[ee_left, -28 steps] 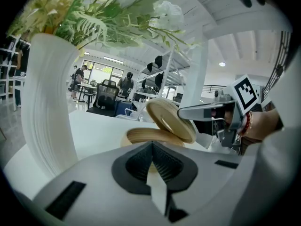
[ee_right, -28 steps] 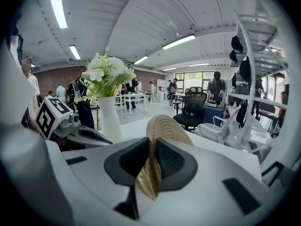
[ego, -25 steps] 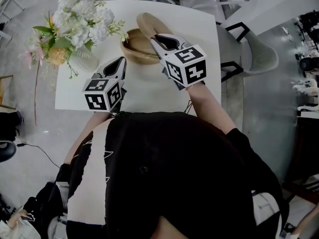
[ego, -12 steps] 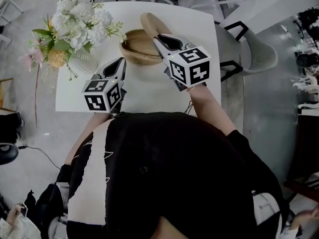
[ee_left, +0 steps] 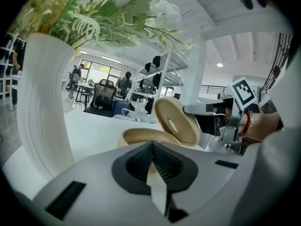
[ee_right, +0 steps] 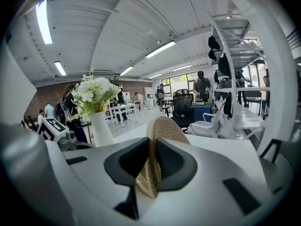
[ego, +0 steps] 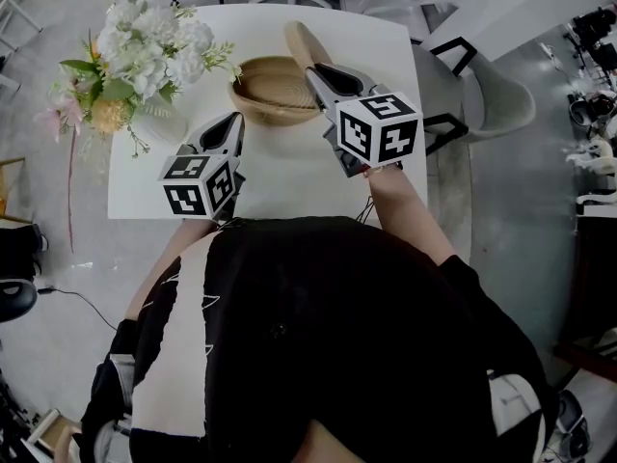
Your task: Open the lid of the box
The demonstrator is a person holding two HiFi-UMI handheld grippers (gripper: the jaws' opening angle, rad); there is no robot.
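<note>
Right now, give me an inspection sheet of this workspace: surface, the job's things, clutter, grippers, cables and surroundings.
Surface: white table, rectangular.
Job's things: woven box open at the table's far side; lid held on edge over its right rim.
Clutter: vase of flowers at the far left corner.
Grippers: right gripper shut on the lid; left gripper shut, nothing between its jaws.
Cables: one cable on the floor, left of the person.
Surroundings: grey chair right of the table.

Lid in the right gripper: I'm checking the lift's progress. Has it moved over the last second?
Yes. The lid, clamped in the right gripper, shifted rightward from the box, away from the flowers.
</note>
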